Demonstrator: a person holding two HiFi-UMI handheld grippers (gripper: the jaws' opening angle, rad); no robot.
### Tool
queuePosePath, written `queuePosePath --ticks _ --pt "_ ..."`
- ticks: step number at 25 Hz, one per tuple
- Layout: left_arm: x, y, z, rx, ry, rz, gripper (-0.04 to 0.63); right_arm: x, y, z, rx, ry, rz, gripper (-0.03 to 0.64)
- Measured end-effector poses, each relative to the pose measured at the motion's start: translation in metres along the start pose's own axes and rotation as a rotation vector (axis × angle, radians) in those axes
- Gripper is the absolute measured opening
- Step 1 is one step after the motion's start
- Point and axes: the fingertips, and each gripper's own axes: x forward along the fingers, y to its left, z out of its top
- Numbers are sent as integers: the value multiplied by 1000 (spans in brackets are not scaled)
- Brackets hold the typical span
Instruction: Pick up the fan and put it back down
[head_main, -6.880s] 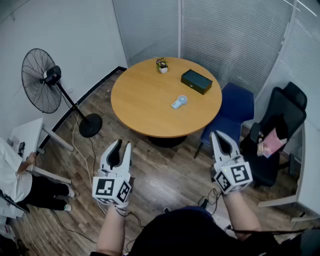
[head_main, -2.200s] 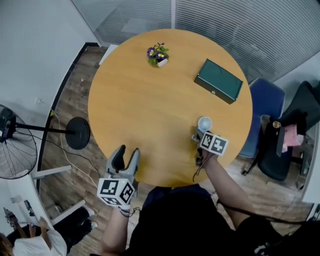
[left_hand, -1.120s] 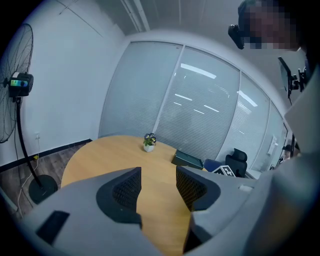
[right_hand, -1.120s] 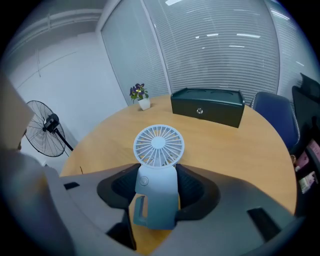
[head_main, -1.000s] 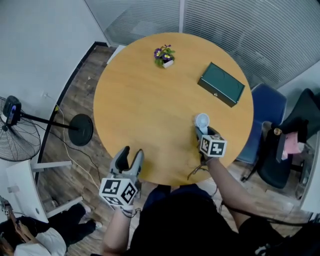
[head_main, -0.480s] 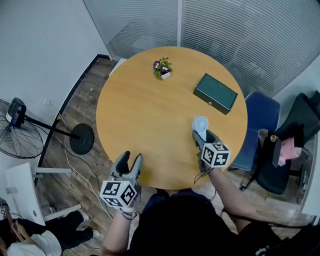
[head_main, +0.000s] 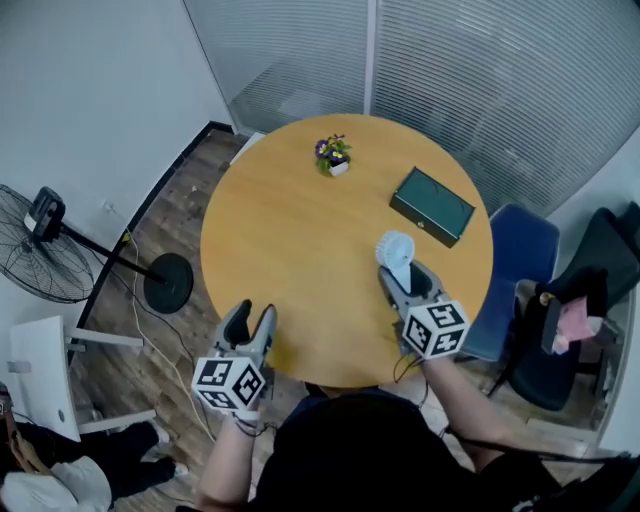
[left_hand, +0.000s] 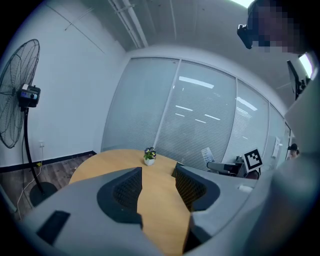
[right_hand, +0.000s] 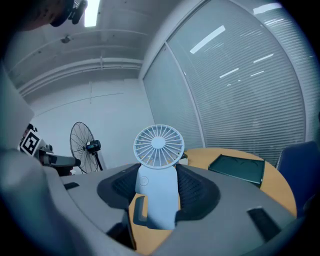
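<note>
right gripper view has the small fan (right_hand: 158, 170) upright between the jaws, the right gripper (head_main: 403, 279) closed on its pale body below the grille; in the head view it hangs over the tabletop (head_main: 290, 230) near the right edge, apparently lifted. to set it back well, lower it straight and upright onto bare wood inside that edge, short of the green box (head_main: 431, 206), and part the jaws only once the base sits flat. left gripper (head_main: 250, 316) hovers empty with jaws apart at the near edge, the wide middle lies free, and the flower pot (head_main: 333, 157) stands at the far edge.
</note>
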Motion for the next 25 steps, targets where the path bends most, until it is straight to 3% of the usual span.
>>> queuePosePath --ticks 7,17,25 --pt "-22 4 -1 -31 -34 104 207 8 39 28 -121 -49 148 222" --pt "-88 25 -27 -60 -61 305 206 46 107 17 -212 0 356 222" --pt "-124 70 -34 -97 -64 354 206 79 166 5 -232 33 396 222"
